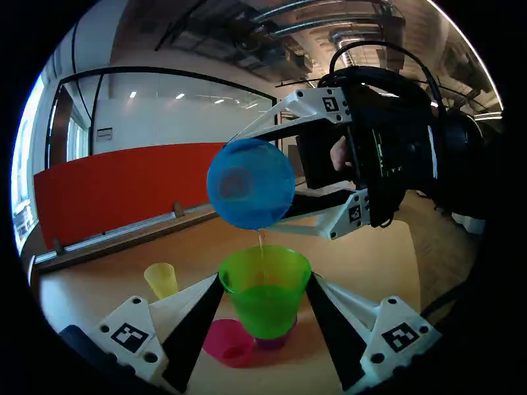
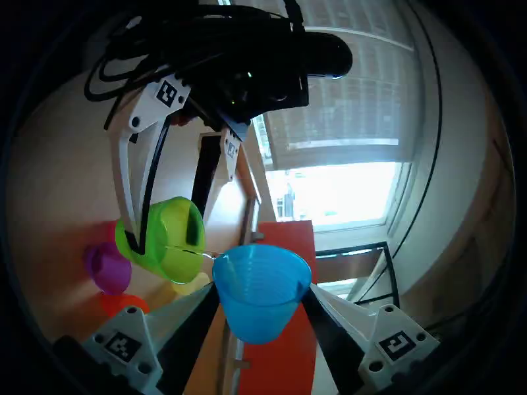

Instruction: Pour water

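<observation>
In the left gripper view my left gripper [image 1: 265, 299] is shut on a green cup [image 1: 265, 293], held upright above the table. Above it my right gripper [image 1: 267, 178] holds a blue cup [image 1: 251, 184] tipped on its side, and a thin stream of liquid [image 1: 262, 253] falls from its rim into the green cup. In the right gripper view the right gripper [image 2: 262, 303] is shut on the blue cup [image 2: 261, 296]. Beyond it the left gripper [image 2: 165, 237] grips the green cup [image 2: 161, 240], and a thin stream [image 2: 205, 255] bridges the two rims.
A yellow cup [image 1: 162, 279], a pink cup [image 1: 227, 342] and a purple cup [image 1: 273, 342] stand on the wooden table [image 1: 369, 263] under the green one. A red partition [image 1: 118, 191] runs along the table's far edge. A bright window [image 2: 336, 191] is in the right gripper view.
</observation>
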Demonstrator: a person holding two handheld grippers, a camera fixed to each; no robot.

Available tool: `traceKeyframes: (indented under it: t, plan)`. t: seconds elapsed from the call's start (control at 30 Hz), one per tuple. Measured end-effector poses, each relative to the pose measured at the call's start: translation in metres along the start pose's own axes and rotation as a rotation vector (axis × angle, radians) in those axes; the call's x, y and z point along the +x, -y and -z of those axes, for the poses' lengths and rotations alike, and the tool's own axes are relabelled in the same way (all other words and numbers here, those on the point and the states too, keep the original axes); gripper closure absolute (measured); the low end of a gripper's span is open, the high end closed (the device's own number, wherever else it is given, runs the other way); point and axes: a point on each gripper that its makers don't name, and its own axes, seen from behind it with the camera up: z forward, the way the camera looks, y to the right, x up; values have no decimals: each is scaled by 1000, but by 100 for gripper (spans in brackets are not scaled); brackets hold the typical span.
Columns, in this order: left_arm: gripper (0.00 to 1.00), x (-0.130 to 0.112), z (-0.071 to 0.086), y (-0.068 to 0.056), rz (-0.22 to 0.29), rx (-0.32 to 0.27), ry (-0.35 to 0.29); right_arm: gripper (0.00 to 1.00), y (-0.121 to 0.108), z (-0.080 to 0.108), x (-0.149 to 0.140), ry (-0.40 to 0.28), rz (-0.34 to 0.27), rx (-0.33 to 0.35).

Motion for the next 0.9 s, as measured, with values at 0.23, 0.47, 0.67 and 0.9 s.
traceKeyframes:
  t: [0.23,0.47,0.67,0.9]
  plan:
    - [13,-1,0,0,2,0,-1,11,-2,-1,0,-1,14,0]
    - [13,0,0,0,7,-1,-4,11,-4,-2,-1,-3,24,1]
    - [13,1,0,-1,6,-4,-5,11,-6,-3,-2,-2,35,1]
    - [13,1,0,-1,6,-3,-6,12,-9,-3,-3,-2,39,0]
